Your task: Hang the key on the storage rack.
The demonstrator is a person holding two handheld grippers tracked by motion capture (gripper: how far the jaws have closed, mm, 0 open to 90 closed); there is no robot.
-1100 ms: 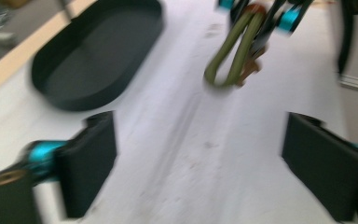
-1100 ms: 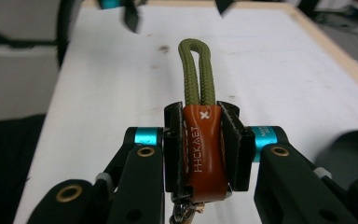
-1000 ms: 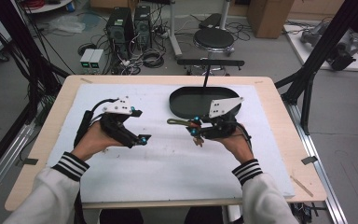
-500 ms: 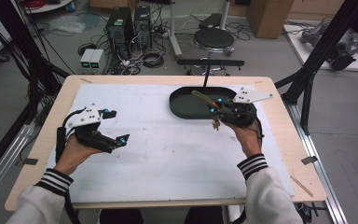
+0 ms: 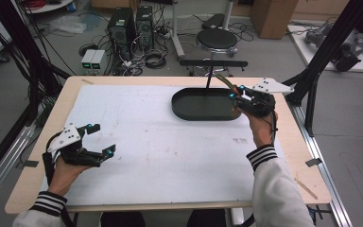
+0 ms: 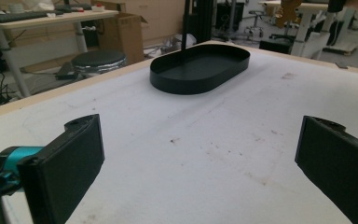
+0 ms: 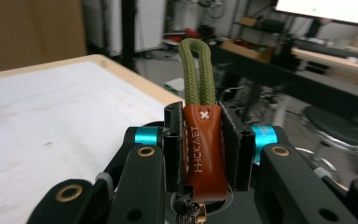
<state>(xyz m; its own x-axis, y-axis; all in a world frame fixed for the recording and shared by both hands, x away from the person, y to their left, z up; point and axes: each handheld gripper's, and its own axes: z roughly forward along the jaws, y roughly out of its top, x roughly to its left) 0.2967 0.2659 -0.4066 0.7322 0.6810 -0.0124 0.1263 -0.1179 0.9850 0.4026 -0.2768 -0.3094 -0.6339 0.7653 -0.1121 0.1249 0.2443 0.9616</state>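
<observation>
The right gripper [image 5: 237, 93], clamped on the leather-and-cord key strap [image 7: 201, 135], has carried it over the black oval tray [image 5: 203, 105]; release likely follows. The left gripper [image 5: 101, 140] has withdrawn, jaws apart, empty.

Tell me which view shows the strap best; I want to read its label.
The right gripper view: the strap sits close-up, clamped between the jaws, brown tab lettering and green cord loop clear. The high view shows it tiny at the right gripper, above the tray.
</observation>
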